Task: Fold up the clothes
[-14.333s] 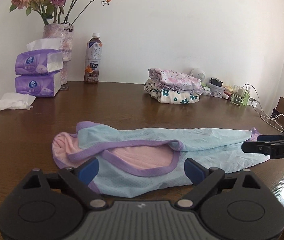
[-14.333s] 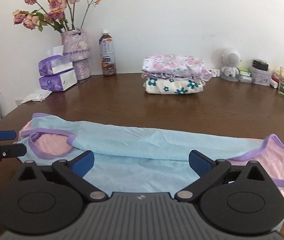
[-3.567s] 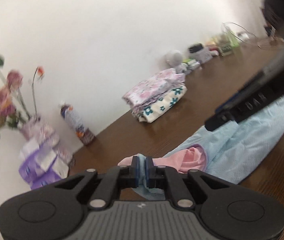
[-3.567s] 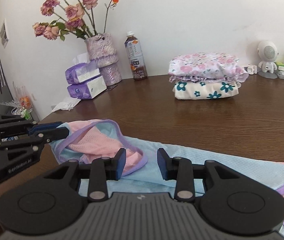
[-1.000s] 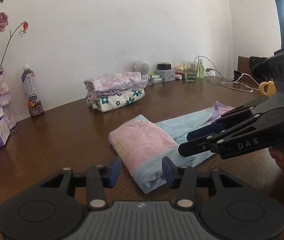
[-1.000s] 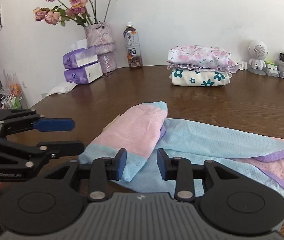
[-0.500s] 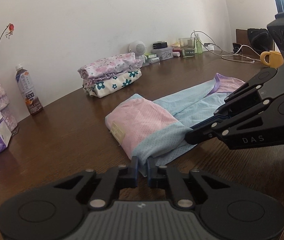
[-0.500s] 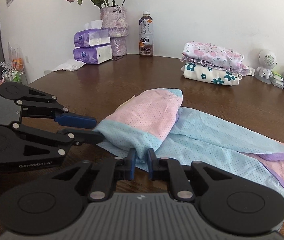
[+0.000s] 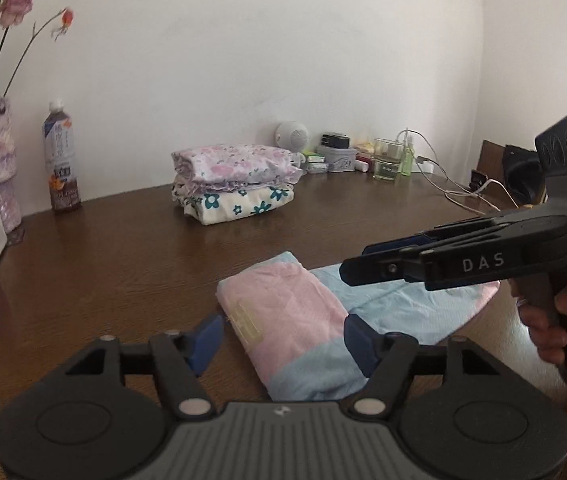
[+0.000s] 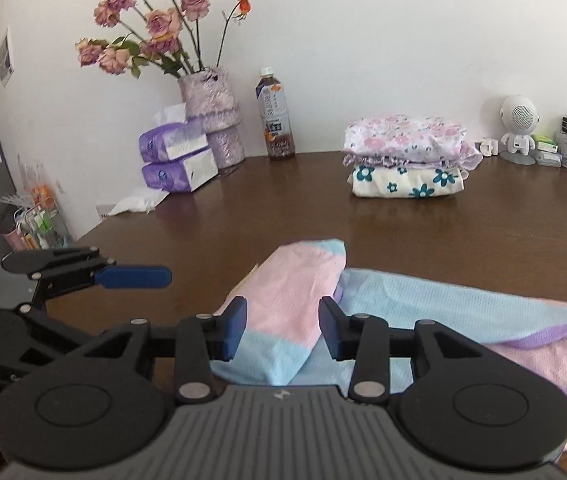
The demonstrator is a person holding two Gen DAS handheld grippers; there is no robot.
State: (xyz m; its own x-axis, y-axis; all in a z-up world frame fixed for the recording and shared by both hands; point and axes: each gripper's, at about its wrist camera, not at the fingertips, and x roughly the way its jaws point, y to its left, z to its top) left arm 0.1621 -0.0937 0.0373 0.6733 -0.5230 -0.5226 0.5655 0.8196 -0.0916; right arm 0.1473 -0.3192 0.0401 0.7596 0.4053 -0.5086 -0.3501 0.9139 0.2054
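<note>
A pink and light-blue mesh garment (image 9: 283,316) with purple trim lies on the brown table (image 9: 103,260). Its left end is folded over into a pink pad, and the rest trails off to the right (image 10: 443,304). My left gripper (image 9: 283,340) hovers over the near blue edge of the fold. Its jaws are opening, and its pads stand clear of the cloth on both sides. My right gripper (image 10: 282,330) is just to the right of it over the same edge. Its jaws are opening too and grip nothing. A hand holds its handle (image 9: 555,312).
A stack of folded floral clothes (image 10: 407,160) sits at the back of the table. A tea bottle (image 10: 275,116), a vase of roses (image 10: 211,120) and tissue packs (image 10: 179,160) stand at the back left. A glass (image 9: 387,158), small boxes and cables crowd the back right.
Half a second ago both grippers were shut on the fold's near blue edge. Both have let go, opened and drawn back and up; the fold rests on the table.
</note>
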